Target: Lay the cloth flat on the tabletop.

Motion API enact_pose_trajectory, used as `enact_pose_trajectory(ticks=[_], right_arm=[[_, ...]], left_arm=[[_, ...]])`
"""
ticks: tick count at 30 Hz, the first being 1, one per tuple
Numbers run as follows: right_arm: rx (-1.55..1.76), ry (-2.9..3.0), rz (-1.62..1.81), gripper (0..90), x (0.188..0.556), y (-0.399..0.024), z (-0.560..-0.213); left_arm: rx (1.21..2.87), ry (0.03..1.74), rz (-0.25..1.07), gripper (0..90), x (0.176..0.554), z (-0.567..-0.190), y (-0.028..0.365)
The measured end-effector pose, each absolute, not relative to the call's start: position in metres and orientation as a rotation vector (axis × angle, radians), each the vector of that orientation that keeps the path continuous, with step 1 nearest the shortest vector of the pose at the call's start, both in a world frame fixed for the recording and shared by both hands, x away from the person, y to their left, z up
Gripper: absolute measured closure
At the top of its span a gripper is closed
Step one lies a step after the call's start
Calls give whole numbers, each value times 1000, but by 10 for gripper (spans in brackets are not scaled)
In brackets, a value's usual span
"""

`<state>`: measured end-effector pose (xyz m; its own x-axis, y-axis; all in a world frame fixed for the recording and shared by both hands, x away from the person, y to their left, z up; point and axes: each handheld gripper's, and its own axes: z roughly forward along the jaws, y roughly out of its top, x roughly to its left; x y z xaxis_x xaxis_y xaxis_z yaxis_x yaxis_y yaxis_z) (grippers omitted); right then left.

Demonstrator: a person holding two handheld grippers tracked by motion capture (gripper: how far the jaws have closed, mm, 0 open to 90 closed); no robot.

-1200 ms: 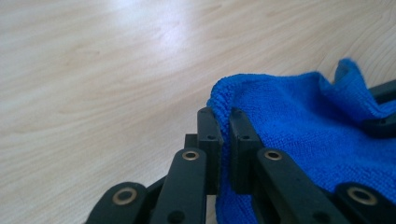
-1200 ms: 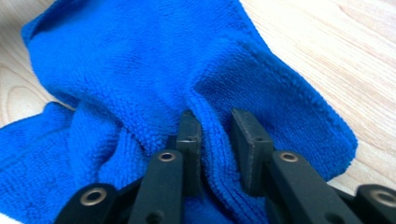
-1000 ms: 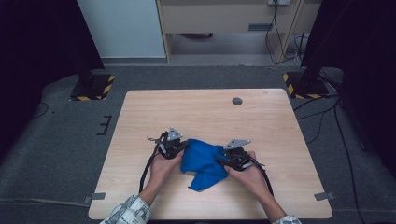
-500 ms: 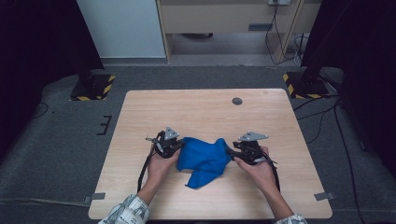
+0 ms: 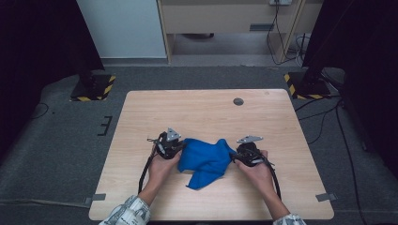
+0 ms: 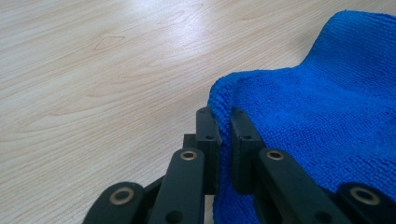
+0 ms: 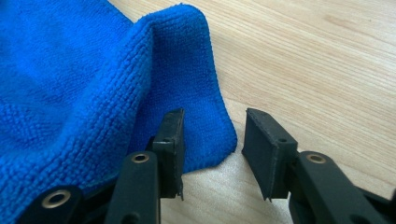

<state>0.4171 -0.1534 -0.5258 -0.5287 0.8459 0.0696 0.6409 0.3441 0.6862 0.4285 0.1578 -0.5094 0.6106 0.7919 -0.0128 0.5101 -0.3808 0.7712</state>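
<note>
**Blue cloth pinched at one edge, loose at the other**

While the person's two hands are resting on the pale wooden bench (image 5: 197, 108), the high view is showing a crumpled blue cloth (image 5: 206, 159) lying between them, near the bench's front half. The left gripper (image 5: 174, 147) is sitting at the cloth's left edge and the right gripper (image 5: 238, 153) at its right edge, each topped with a grey three-cornered plate and trailing a black cable. A small dark round disc (image 5: 238, 101) is lying well apart, toward the far edge.

Looking along the left gripper (image 6: 223, 122), its flat black jaws are pressing together on a raised fold of the cloth (image 6: 317, 121), whose looped, terry-like weave is bunching up around them. Smooth, glossy wood grain is running off to the left.

Looking along the right gripper (image 7: 212, 128), its jaws are standing apart, with a rounded corner of the cloth (image 7: 93, 84) lying on the bench between them, close against the left jaw and clear of the right one.
</note>
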Motion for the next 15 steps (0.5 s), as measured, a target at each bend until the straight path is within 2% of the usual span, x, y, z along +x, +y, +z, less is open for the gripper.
enact_pose_trajectory(ticks=[3, 9, 15], right_arm=[[1318, 2313, 983, 605, 417, -154, -526], [1241, 2365, 992, 851, 414, -148, -526], [1262, 2344, 1014, 866, 416, -156, -518]], left_arm=[[2065, 1023, 466, 837, 428, -510, 158], [2054, 1024, 469, 837, 428, -509, 158], [2048, 1030, 477, 837, 429, -508, 162]])
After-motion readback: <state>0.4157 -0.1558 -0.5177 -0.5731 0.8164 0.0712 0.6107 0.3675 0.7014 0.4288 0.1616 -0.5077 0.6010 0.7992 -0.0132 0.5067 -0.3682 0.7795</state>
